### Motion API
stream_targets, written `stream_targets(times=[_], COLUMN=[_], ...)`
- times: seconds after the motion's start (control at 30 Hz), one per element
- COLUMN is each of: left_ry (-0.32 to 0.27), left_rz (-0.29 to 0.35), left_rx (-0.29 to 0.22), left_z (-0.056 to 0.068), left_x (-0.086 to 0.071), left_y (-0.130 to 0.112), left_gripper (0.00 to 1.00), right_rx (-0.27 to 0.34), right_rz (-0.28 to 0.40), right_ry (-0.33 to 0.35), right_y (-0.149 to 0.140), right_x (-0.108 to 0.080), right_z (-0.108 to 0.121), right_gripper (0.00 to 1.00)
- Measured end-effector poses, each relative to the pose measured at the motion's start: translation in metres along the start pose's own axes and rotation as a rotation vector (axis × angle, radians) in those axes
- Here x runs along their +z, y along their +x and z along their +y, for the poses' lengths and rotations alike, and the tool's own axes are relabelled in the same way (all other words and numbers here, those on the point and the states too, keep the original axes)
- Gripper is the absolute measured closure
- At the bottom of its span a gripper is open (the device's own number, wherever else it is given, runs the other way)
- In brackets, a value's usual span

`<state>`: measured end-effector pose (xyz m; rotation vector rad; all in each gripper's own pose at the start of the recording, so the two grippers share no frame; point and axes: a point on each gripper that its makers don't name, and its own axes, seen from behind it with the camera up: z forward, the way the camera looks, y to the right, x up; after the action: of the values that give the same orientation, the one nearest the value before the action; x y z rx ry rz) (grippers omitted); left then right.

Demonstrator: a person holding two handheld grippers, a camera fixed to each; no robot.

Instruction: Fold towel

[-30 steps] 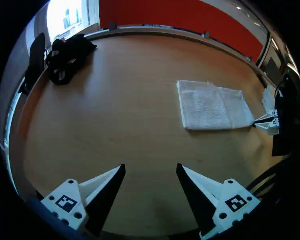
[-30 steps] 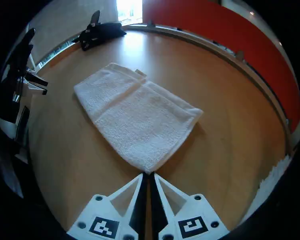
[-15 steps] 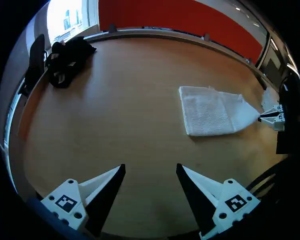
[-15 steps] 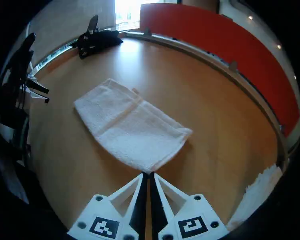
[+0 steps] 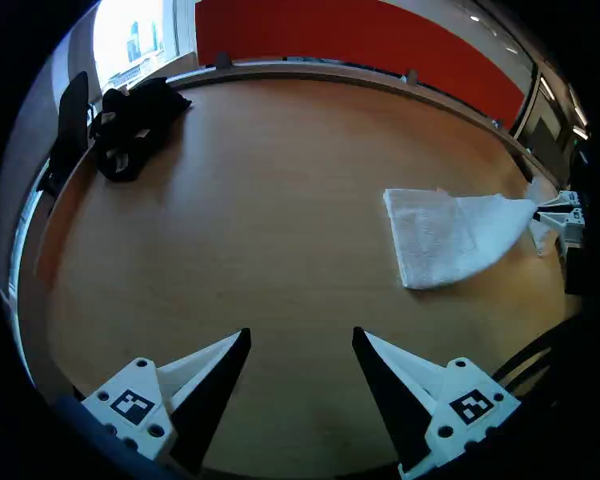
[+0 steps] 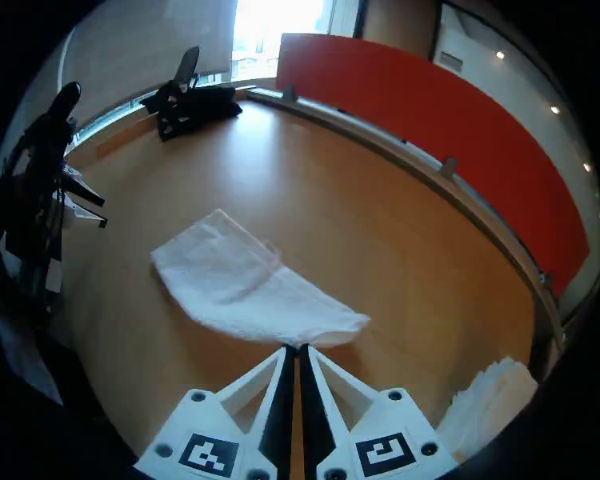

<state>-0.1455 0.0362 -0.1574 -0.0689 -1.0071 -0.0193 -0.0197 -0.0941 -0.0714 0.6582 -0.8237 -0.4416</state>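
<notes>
towel (image 6: pixel 244 292) corner lifted higher | right tongs (image 6: pixel 298 352) clamped on it, pinch point obscured | left tongs (image 5: pixel 300 336) spread apart

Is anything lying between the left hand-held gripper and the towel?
Nothing visible. Bare table lies between the open left hand-held gripper and the towel, whose far corner the right hand-held gripper pinches. The black bundle sits well aside.

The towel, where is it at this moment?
The towel lies on the table just ahead of the right tool, which pinches its raised near corner. In the left gripper view it is far right.
</notes>
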Motion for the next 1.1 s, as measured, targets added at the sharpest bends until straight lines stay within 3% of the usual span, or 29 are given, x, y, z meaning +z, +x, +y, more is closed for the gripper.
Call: stream_targets(times=[0.57,1.1], left_ry=[-0.005,-0.014], left_rz=[0.003,0.004], left_rx=[0.008,0.013], left_z=[0.006,0.011], left_x=[0.003,0.006], left_y=[0.008,0.012], left_gripper=[0.06,0.06], right_rx=[-0.033,-0.068], right_rz=[0.036,0.065], right_ry=[-0.038,0.001], right_y=[0.016,0.032], right_x=[-0.030,-0.019], right_z=[0.020,0.005], right_gripper=[0.95,0.95])
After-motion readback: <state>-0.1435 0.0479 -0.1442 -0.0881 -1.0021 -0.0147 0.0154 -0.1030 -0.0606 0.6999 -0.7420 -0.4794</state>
